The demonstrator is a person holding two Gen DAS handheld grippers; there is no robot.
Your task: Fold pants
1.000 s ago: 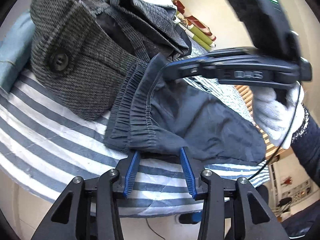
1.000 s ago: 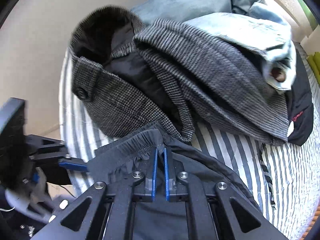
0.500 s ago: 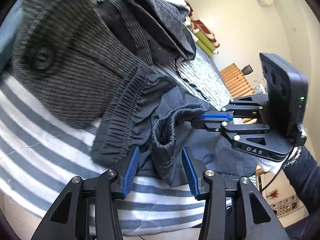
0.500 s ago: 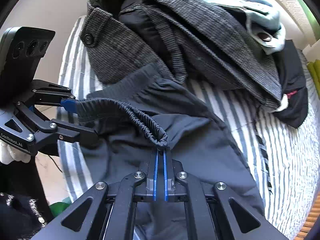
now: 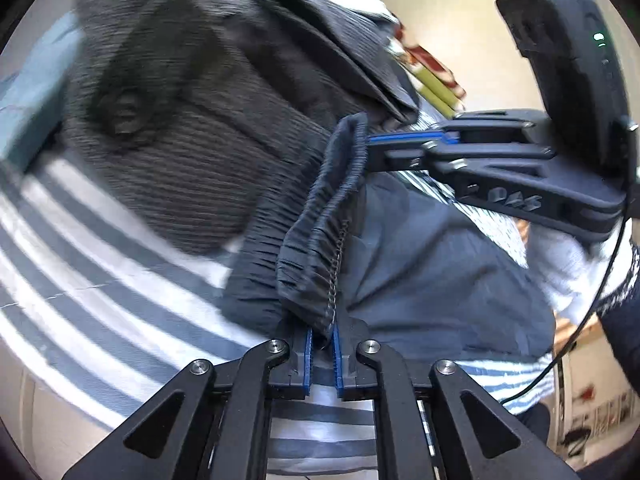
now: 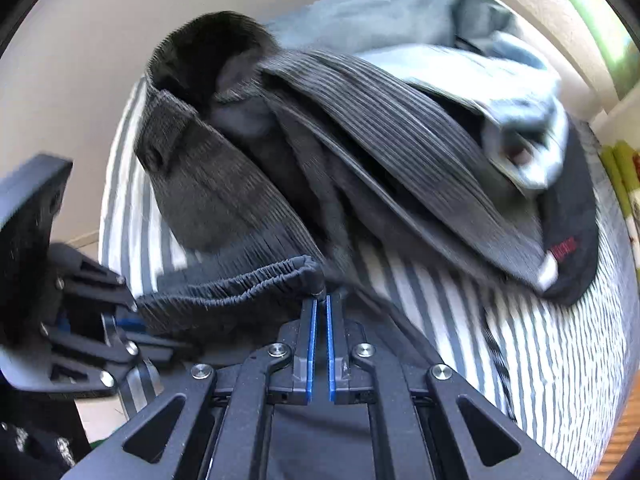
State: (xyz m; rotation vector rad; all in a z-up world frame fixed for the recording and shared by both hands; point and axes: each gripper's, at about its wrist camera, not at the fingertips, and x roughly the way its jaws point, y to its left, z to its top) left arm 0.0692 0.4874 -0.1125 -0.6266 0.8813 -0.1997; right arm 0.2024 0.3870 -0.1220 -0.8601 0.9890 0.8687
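Dark navy pants (image 5: 432,264) with an elastic waistband (image 6: 224,292) lie on a striped sheet. In the left wrist view my left gripper (image 5: 322,334) has its jaws closing, and the blue pads pinch the near end of the waistband. My right gripper (image 6: 322,300) is shut on the other end of the waistband. That band hangs stretched between the two grippers, lifted off the sheet. The right gripper (image 5: 374,140) also shows at the upper right of the left wrist view, and the left gripper (image 6: 132,322) sits at the left edge of the right wrist view.
A grey tweed garment (image 5: 168,152) with a button lies just behind the pants. Pale blue jeans (image 6: 480,80) and a black garment (image 6: 568,248) with a red label are piled further back. The striped sheet (image 5: 100,280) ends near me. A white-gloved hand (image 5: 560,264) holds the right gripper.
My left jaws have gone from wide apart to pinched on the waistband. The right gripper has pulled its end up and away, drawing the band taut.
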